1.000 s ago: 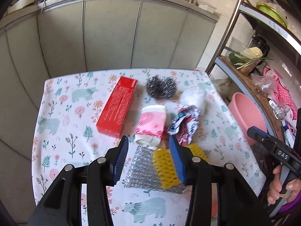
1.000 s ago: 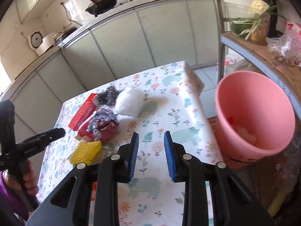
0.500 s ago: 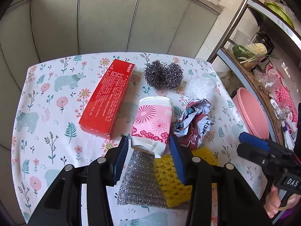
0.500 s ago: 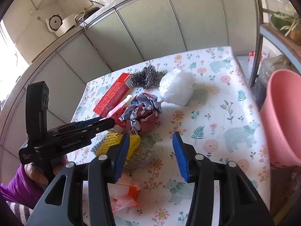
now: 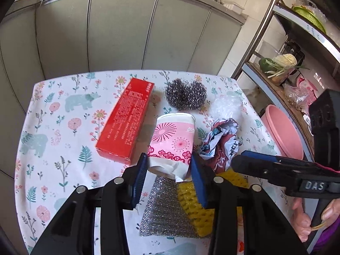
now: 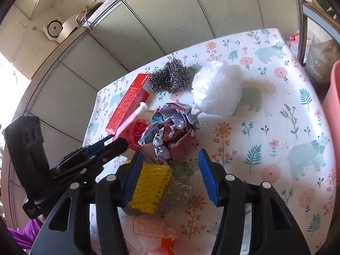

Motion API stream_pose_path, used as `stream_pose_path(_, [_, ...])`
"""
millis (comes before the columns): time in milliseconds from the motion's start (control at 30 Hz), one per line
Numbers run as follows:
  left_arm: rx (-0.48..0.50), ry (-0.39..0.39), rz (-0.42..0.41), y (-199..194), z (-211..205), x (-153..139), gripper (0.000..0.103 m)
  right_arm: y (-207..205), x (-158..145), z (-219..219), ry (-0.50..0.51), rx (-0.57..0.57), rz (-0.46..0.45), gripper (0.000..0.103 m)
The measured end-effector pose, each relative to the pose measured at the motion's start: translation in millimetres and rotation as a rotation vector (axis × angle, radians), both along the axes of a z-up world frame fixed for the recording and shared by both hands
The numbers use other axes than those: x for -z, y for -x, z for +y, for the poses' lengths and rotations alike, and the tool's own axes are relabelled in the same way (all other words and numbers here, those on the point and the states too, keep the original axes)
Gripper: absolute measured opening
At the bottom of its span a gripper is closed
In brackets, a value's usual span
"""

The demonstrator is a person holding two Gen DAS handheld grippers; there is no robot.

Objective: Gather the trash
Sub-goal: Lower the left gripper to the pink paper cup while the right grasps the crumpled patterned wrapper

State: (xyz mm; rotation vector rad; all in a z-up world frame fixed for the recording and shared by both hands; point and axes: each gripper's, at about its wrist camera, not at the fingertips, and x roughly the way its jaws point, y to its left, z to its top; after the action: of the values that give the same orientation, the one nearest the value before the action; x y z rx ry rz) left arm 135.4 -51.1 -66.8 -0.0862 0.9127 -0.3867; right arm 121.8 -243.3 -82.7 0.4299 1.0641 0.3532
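Left wrist view: the left gripper (image 5: 167,177) straddles the near end of the pink cup (image 5: 173,143), which lies on its side on the table (image 5: 53,127). Its jaws are closing with the cup between them; I can't tell that the pads press it yet. Just below the fingers lie a silver mesh pad (image 5: 163,210) and a yellow sponge (image 5: 197,204). Ahead and left is the red box (image 5: 127,121); ahead, the steel wool (image 5: 186,94).

In the right wrist view the right gripper (image 6: 170,174) hangs over the sponge and crumpled paper (image 6: 170,127), jaws opening, gripping nothing. The plastic bag (image 6: 217,89) is ahead and right; the pink bin (image 6: 334,97) is at its far right.

The step looks like 2 pickups starting. Next, each pair must close firmly, lift, then carry to the bin.
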Motion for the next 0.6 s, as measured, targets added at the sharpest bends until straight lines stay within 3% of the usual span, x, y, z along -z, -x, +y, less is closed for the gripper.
stream_pose_path(333, [-0.014,0.039,-0.045,13,15,-18,0.040,-12,12,5,0.033,0.075,0.041,0.054])
stream_pose_path(500, [-0.022,0.052,-0.062,17,20,-25,0.040,-8,10,-1,-0.019,0.049,0.020,0.020])
stream_pose_path(600, [-0.030,0.060,-0.072,20,21,-29,0.039,-5,6,-4,-0.024,0.051,0.012,0.015])
